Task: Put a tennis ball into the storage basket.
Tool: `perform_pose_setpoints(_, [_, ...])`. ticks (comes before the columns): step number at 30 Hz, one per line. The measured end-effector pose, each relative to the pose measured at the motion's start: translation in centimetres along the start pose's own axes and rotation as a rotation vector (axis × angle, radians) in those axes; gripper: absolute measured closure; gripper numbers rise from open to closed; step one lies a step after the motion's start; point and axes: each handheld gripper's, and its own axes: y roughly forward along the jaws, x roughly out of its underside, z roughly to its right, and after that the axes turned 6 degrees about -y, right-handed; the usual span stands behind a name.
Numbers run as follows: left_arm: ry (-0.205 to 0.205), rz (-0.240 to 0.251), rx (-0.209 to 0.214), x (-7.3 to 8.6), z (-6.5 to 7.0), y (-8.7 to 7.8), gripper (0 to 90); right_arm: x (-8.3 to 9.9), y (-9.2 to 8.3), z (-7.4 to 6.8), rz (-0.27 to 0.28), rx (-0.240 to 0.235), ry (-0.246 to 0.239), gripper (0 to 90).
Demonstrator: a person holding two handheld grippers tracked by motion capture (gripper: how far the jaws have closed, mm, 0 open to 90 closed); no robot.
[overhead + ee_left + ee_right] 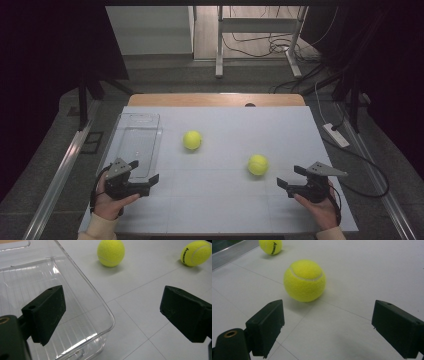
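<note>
At the near edge of the white tabletop (220, 200), the left claw (142, 172) is near the left corner and the right claw (290, 179) near the right corner, each with jaws wide apart and nothing between them. A clear plastic bin (137, 142) lies along the left edge, just past the left claw. One tennis ball (258, 164) rests right of centre, another (192, 140) nearer the middle. Beyond the far edge lie grey floor, cables and a metal frame. The right gripper view shows black lettering on the farther ball (271, 246).
</note>
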Motion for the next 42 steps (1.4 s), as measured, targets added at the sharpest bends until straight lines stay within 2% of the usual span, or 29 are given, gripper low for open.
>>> perform_pose_setpoints(19, [-0.008, -0.002, 0.005, -0.5, 0.3, 0.0, 6.9, 0.1, 0.1, 0.0, -0.005, -0.007, -0.002, 11.1])
perform_pose_setpoints(34, [0.009, -0.005, -0.021, -1.8, 1.1, 0.2, 5.5, 0.2, 0.2, 0.1, -0.012, -0.003, -0.006, 11.1])
perform_pose_setpoints(42, [0.012, -0.003, -0.015, -2.1, 1.2, 0.1, 5.0, 0.2, 0.2, 0.1, -0.015, 0.000, -0.009, 11.1])
